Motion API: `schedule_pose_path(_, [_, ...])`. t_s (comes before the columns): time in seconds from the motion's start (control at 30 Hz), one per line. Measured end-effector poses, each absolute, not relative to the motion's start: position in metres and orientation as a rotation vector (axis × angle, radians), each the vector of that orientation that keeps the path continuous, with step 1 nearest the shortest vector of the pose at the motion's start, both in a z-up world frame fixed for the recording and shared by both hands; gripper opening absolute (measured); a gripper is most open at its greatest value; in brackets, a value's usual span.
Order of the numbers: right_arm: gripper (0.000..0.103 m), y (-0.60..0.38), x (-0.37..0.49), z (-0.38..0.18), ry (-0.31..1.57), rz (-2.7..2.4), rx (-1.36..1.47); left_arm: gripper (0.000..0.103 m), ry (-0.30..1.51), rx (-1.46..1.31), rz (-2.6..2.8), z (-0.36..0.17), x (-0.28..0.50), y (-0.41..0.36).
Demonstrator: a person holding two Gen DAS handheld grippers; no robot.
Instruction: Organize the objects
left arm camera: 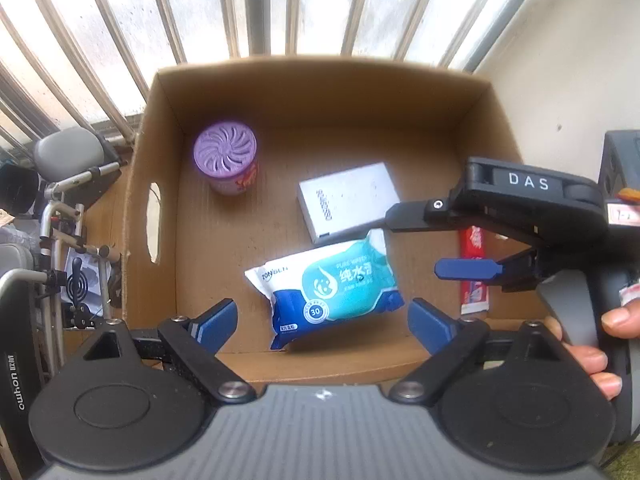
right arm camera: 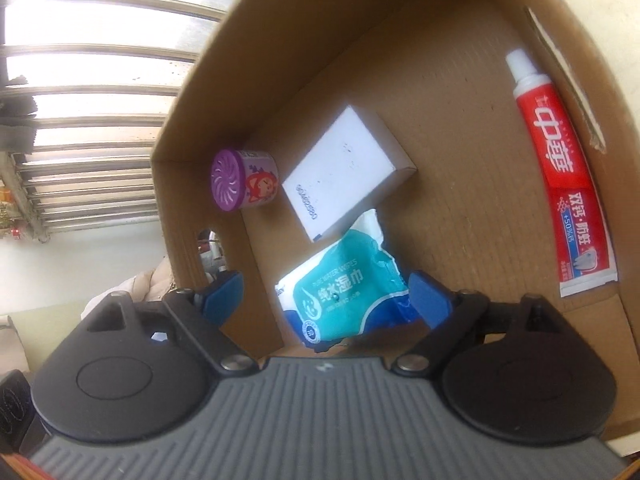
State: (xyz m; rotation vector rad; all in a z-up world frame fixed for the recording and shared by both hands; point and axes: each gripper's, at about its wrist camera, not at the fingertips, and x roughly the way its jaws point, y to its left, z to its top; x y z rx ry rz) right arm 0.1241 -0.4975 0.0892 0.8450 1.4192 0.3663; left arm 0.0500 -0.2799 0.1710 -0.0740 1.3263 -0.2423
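Note:
An open cardboard box (left arm camera: 320,80) holds a purple air-freshener can (left arm camera: 226,158), a white carton (left arm camera: 348,202), a teal and blue wet-wipes pack (left arm camera: 328,284) and a red toothpaste tube (left arm camera: 474,292). My left gripper (left arm camera: 322,322) is open and empty just above the box's near wall, the wipes pack lying beyond its fingers. My right gripper (left arm camera: 412,244) reaches into the box from the right, open and empty. In the right wrist view the right gripper (right arm camera: 326,298) hovers over the wipes pack (right arm camera: 344,284), with the carton (right arm camera: 348,172), can (right arm camera: 244,180) and toothpaste (right arm camera: 568,184) beyond.
The box (right arm camera: 192,128) stands before a barred window (left arm camera: 280,4), with a pale wall (left arm camera: 560,64) on the right. A wheeled metal frame with a grey seat (left arm camera: 68,156) stands left of the box. The box's left wall has a handle hole (left arm camera: 154,224).

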Motion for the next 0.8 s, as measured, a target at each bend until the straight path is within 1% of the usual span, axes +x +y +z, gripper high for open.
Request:
schedule_pose_path(0.17, [0.091, -0.509, 0.104, 0.163, 1.286, 0.369, 0.783, 0.093, 1.107, -0.112, -0.268, 0.232, 0.025, -0.266])
schedule_pose_path(0.37, [0.098, -0.514, 0.062, 0.265, 1.133, 0.357, 0.613, 0.102, 0.858, -0.157, -0.256, 0.305, -0.017, -0.241])
schedule_pose_path(0.47, [0.1, -0.512, 0.039, 0.307, 1.056, 0.341, 0.548, 0.103, 0.73, -0.176, -0.227, 0.338, -0.038, -0.23])
schedule_pose_path(0.53, [0.102, -0.513, 0.022, 0.335, 1.0, 0.33, 0.515, 0.103, 0.678, -0.172, -0.198, 0.357, -0.047, -0.227])
schedule_pose_path(0.63, [0.102, -0.507, 0.001, 0.361, 0.941, 0.317, 0.459, 0.103, 0.629, -0.136, -0.162, 0.384, -0.059, -0.229])
schedule_pose_path(0.8, [0.102, -0.498, -0.021, 0.388, 0.888, 0.294, 0.383, 0.103, 0.558, -0.028, -0.074, 0.404, -0.073, -0.24])
